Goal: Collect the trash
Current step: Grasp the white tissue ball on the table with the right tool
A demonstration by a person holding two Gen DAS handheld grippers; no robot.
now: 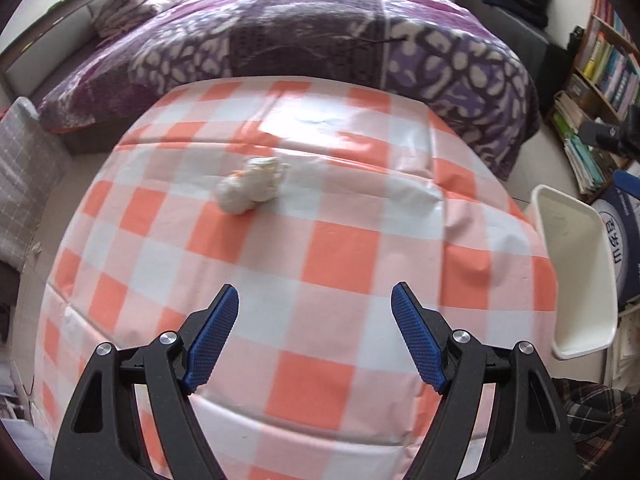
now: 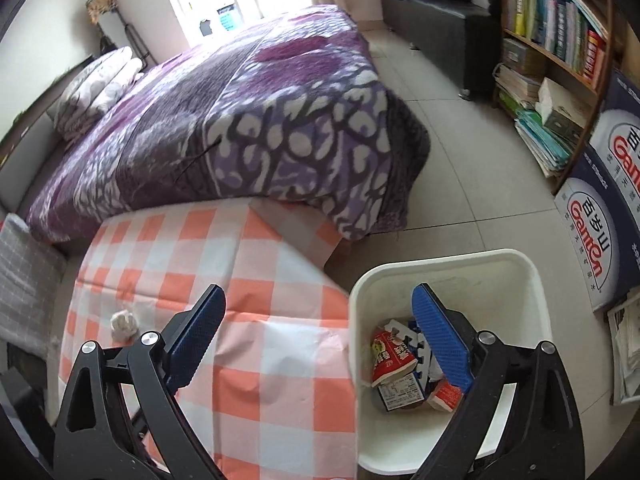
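Note:
A crumpled white paper ball [image 1: 251,186] lies on the orange-and-white checked tablecloth [image 1: 340,248], ahead and a little left of my left gripper [image 1: 315,300], which is open and empty above the cloth. The ball also shows small in the right wrist view [image 2: 123,324]. My right gripper [image 2: 318,300] is open and empty, hovering over the table's right edge and the white bin [image 2: 532,280]. The bin holds a red-and-white carton [image 2: 390,356] and other wrappers. The bin also shows at the right edge of the left wrist view [image 1: 576,272].
A bed with a purple patterned blanket [image 2: 260,120] stands behind the table. A bookshelf [image 2: 560,40], stacked papers and blue-and-white water boxes [image 2: 600,220] line the right side. A grey checked cushion [image 1: 20,172] is at the left. Tiled floor [image 2: 460,152] lies between bed and shelf.

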